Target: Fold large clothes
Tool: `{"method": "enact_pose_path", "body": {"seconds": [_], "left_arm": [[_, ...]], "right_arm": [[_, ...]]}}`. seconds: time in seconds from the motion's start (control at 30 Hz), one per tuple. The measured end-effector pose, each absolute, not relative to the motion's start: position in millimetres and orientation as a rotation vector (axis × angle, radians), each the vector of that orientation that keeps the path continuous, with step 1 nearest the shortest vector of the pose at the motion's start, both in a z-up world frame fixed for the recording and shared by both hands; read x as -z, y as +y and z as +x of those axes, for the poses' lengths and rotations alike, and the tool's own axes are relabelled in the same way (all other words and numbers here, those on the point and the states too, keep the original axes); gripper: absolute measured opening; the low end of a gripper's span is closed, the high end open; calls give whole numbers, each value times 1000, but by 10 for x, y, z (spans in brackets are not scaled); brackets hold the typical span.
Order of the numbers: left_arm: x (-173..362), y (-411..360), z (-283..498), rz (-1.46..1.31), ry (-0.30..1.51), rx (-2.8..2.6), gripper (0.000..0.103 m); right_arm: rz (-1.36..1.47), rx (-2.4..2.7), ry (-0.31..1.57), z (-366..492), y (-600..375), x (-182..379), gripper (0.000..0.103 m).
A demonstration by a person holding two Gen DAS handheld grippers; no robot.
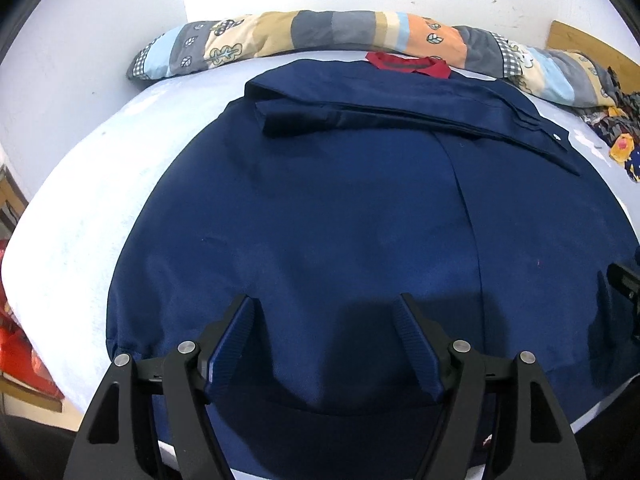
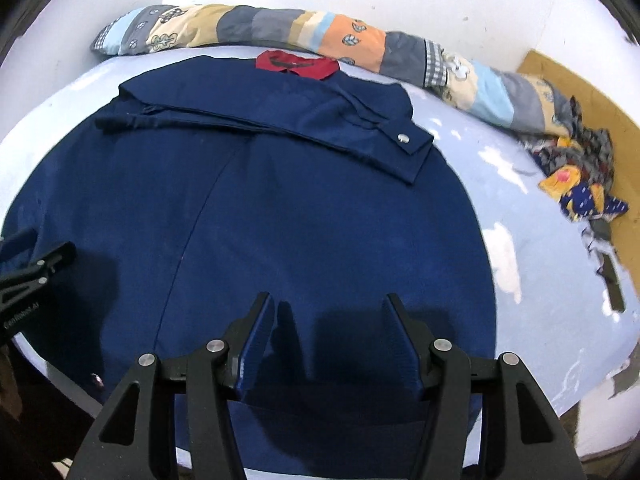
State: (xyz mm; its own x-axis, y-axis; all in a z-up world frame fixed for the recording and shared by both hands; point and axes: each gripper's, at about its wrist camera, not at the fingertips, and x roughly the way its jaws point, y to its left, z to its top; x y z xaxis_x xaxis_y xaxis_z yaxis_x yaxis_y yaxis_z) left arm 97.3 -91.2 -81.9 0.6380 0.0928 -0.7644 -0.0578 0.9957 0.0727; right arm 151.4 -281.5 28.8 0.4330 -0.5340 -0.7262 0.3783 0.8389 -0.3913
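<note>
Navy jacket (image 1: 320, 208) lies flat on the bed (image 1: 80, 216), sleeves folded across. Left gripper (image 1: 326, 312) and right gripper (image 2: 328, 312) hover spread, holding nothing.

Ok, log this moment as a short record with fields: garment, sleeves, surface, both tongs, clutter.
garment: navy jacket spread flat, red collar at far end
sleeves: both folded across the upper part; snap cuff on top
surface: pale blue bedsheet
left tongs: open, over the near hem
right tongs: open, over the near hem
clutter: patchwork quilt roll behind; patterned cloth pile at right
</note>
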Motion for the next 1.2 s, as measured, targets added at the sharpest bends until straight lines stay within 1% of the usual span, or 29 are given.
{"method": "enact_pose_path", "body": {"seconds": [0.07,0.2,0.33,0.57,0.7,0.83,0.97,1.0,1.03,1.1,1.17,1.2], "left_arm": [[817,-978,991,54,869,-84,73],[801,-934,1070,49,865,-83,74],[768,-734,1197,33,857,-79,74],[795,-859,1243,30,850,-75,74],[754,-743,1232,19,850,-67,74],[819,-752,1439,11,850,-61,74],[941,-956,1676,12,849,-61,74],[836,-811,1505,13,848,-60,74],[871,-878,1618,14,848,-60,74],[737,-711,1296,12,845,-58,74],[929,-1092,1982,14,844,-57,74],[972,-1197,2178,15,842,-58,74]], "right_arm": [[-201,583,966,1495,-2797,-275,58],[-152,573,983,1521,-2786,-367,58],[-208,591,931,1488,-2660,-524,60],[-247,595,864,1449,-2539,-708,60],[-270,598,846,1456,-2487,-740,60],[-287,593,831,1458,-2441,-768,60],[-300,594,817,1455,-2404,-784,60],[-301,593,816,1450,-2402,-784,60],[-300,592,814,1447,-2398,-786,60],[-308,598,809,1438,-2400,-786,60],[-314,601,799,1424,-2407,-785,60],[-322,608,793,1420,-2409,-781,60]]}}
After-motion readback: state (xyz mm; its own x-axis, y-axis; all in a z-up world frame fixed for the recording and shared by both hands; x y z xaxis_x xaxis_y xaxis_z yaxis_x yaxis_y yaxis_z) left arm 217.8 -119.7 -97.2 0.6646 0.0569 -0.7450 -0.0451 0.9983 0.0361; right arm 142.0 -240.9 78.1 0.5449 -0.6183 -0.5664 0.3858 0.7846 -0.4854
